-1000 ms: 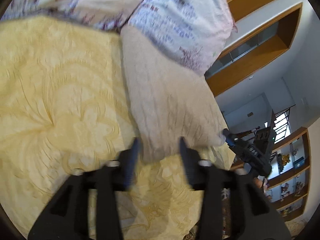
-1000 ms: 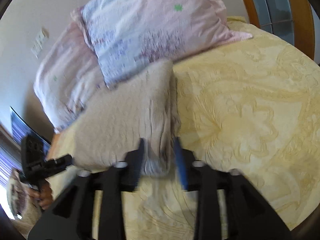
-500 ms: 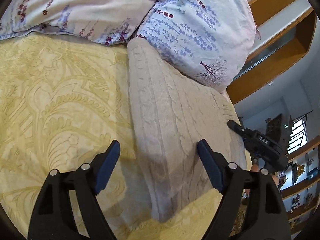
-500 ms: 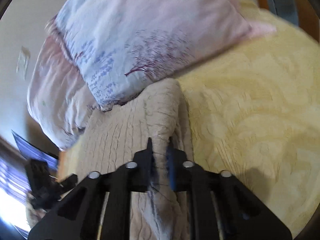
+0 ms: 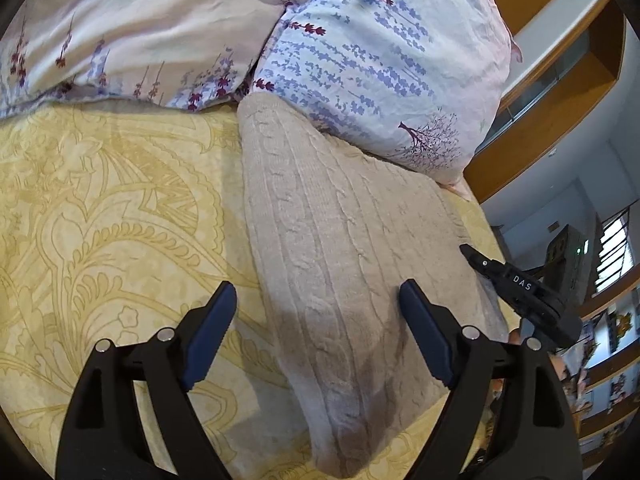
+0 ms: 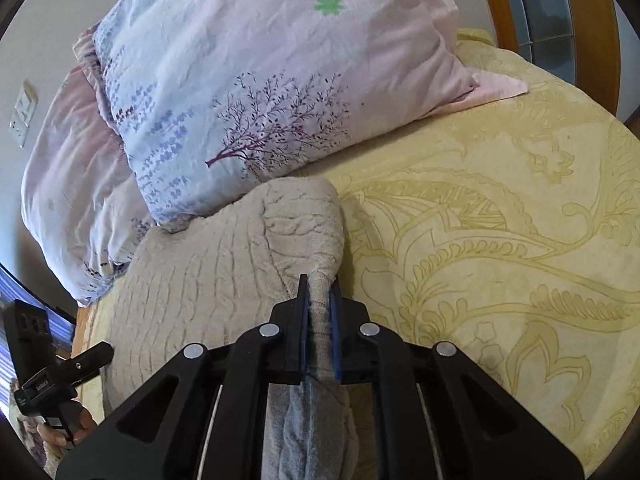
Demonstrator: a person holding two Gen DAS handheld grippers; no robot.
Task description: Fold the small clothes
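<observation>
A beige cable-knit sweater (image 5: 340, 264) lies folded on the yellow patterned bedspread (image 5: 104, 216), its far end against the floral pillows. My left gripper (image 5: 316, 308) is open, its jaws spread wide over the sweater's near end, empty. In the right wrist view the sweater (image 6: 208, 264) lies to the left, and my right gripper (image 6: 319, 284) is shut on its right edge, cloth bunched between the pads. The right gripper (image 5: 520, 284) also shows at the sweater's right side in the left wrist view. The left gripper (image 6: 60, 372) shows at lower left in the right wrist view.
Two floral pillows (image 6: 256, 80) (image 5: 120, 36) lie at the head of the bed behind the sweater. A wooden headboard (image 6: 596, 20) stands at the right. Wooden shelves (image 5: 612, 364) stand beyond the bed's edge. Bedspread (image 6: 500, 240) stretches right of the sweater.
My left gripper has opened wide and moved over the sweater's near end. My right gripper has closed on the sweater's edge and now pinches a fold of it.
</observation>
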